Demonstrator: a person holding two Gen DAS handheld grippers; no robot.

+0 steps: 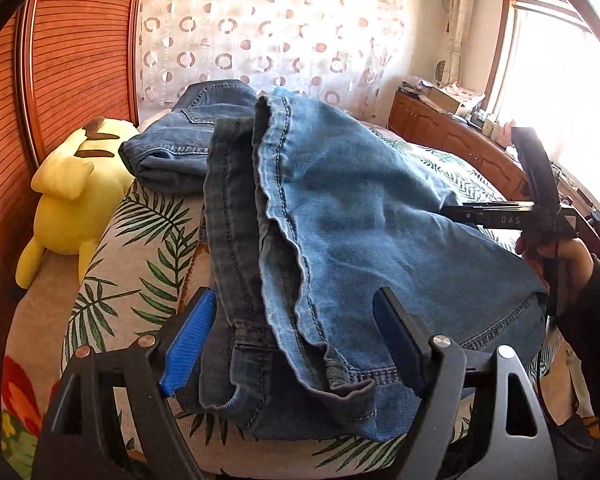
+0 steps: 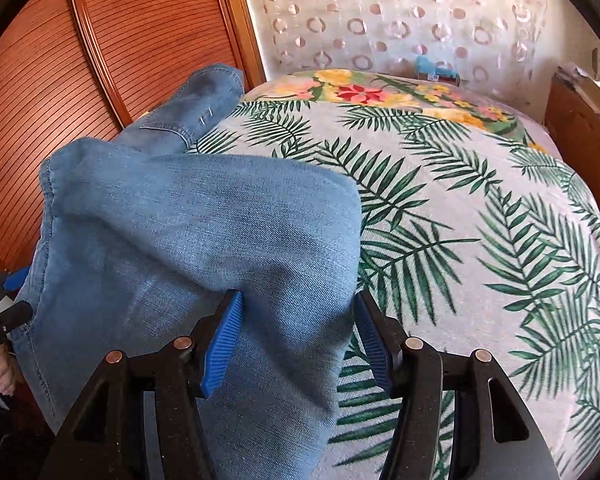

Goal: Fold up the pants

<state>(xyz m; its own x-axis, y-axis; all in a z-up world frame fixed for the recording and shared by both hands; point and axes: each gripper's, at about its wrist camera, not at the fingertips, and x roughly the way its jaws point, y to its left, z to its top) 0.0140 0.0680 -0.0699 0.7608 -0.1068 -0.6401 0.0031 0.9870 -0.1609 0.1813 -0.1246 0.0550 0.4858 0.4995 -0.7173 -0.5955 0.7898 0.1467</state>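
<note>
Blue denim pants (image 1: 340, 220) lie folded over on the leaf-print bed (image 1: 140, 280). In the left wrist view the hem and waistband edges lie between the fingers of my left gripper (image 1: 296, 344), whose jaws stand wide apart around the cloth without pinching it. In the right wrist view the pants (image 2: 200, 240) drape between the fingers of my right gripper (image 2: 300, 340), also spread wide, with a fold of denim lying between them. The right gripper also shows in the left wrist view (image 1: 540, 208) at the pants' far right edge.
A yellow plush toy (image 1: 72, 196) lies at the bed's left edge by the wooden slatted wardrobe (image 1: 60, 60). A patterned curtain (image 1: 280, 32) hangs behind. A wooden cabinet (image 1: 452, 128) with clutter stands under the bright window. Bare bedspread (image 2: 480, 220) stretches right of the pants.
</note>
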